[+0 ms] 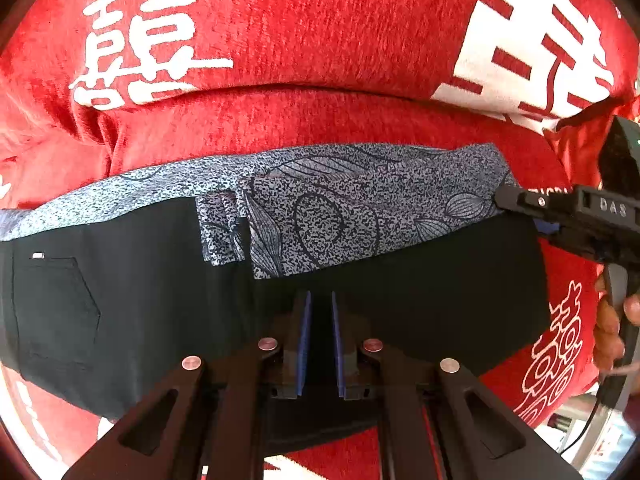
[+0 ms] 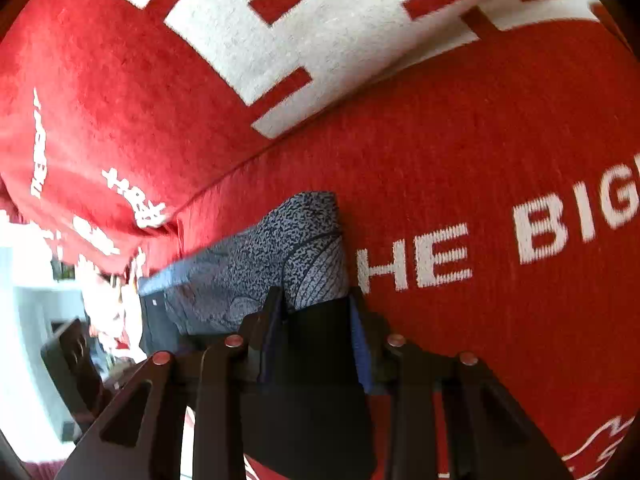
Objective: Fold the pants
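The pants (image 1: 420, 292) are black with a grey speckled patterned part (image 1: 340, 200). They lie folded on a red sofa blanket. My left gripper (image 1: 320, 300) rests over the black cloth near its front edge, its blue pads a narrow gap apart with black cloth between them. My right gripper (image 2: 316, 300) is closed around the pants' right end, black cloth (image 2: 316, 360) between its fingers and the patterned part (image 2: 296, 248) just beyond. It also shows in the left wrist view (image 1: 520, 200), at the pants' right edge.
The red blanket (image 1: 320, 40) with white characters and letters covers the sofa seat and backrest. A person's hand (image 1: 612, 328) holds the right gripper's handle. A light room with furniture shows at the left of the right wrist view (image 2: 32, 320).
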Demonstrator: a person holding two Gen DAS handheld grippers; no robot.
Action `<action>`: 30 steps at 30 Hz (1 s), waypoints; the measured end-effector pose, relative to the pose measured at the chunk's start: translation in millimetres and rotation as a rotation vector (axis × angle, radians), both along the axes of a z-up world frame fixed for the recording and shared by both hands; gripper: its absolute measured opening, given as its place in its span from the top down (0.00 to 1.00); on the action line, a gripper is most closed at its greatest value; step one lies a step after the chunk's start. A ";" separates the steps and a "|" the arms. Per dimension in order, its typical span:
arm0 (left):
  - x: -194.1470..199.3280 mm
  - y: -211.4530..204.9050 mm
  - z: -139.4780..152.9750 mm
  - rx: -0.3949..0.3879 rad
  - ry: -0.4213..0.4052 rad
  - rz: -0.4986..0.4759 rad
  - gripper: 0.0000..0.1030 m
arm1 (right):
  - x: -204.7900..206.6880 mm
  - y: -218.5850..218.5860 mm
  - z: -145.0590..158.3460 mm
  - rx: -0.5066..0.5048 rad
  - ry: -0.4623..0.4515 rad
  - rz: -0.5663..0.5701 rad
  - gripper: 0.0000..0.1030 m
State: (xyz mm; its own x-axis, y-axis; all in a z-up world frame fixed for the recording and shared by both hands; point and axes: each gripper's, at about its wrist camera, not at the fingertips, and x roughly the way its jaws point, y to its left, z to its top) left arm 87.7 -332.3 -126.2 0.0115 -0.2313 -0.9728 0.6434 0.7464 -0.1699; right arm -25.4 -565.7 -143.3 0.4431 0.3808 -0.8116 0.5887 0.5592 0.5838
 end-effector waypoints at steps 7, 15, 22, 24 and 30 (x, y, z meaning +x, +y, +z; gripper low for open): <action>-1.3 8.7 6.7 -0.012 0.015 0.028 0.63 | -3.5 40.9 43.1 -0.279 0.064 0.132 0.60; 3.5 34.2 23.3 -0.023 -0.019 0.066 0.19 | -25.2 86.3 74.2 -0.415 0.061 0.162 0.56; 9.0 73.6 21.0 0.044 -0.032 0.100 0.19 | -23.1 136.4 71.5 -0.395 0.105 0.219 0.35; 13.0 89.7 19.0 0.060 -0.034 0.121 0.19 | -20.0 153.3 71.5 -0.395 0.105 0.246 0.34; 24.8 139.3 14.3 0.095 -0.024 0.189 0.19 | -0.1 201.6 68.2 -0.391 0.118 0.328 0.33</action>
State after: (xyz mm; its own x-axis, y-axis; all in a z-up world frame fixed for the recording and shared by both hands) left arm 112.5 -193.0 -111.8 0.0696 -0.1299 -0.9891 0.4931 0.8664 -0.0790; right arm -25.5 -364.1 -75.1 0.2483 0.1430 -0.9581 0.3949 0.8882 0.2349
